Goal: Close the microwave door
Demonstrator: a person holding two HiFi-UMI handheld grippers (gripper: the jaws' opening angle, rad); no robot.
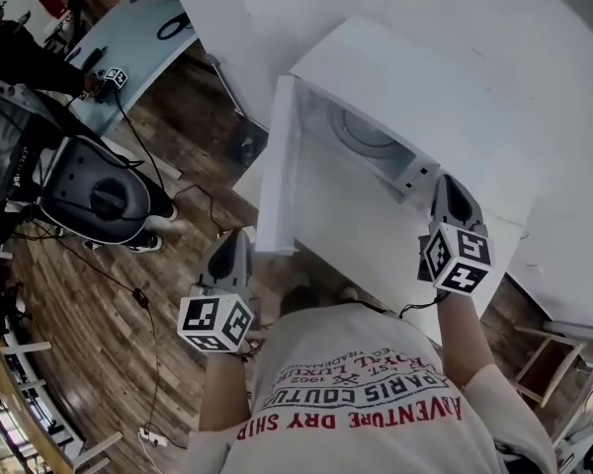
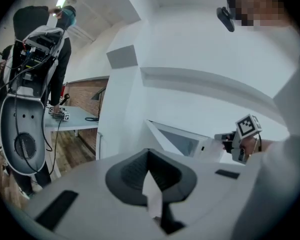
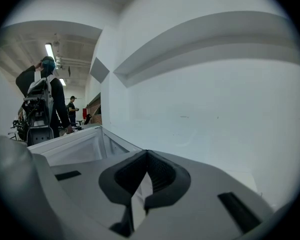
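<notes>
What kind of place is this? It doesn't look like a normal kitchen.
Most likely a lab or workshop, not a home. A microwave stands open by a bare white wall, cables trail across the wood floor, and another person carrying a pack of gear works at a table.

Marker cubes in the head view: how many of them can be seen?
3. One marker cube sits on the left gripper, one on the right gripper, and a small third lies on the light table at top left. Others may be hidden.
</notes>
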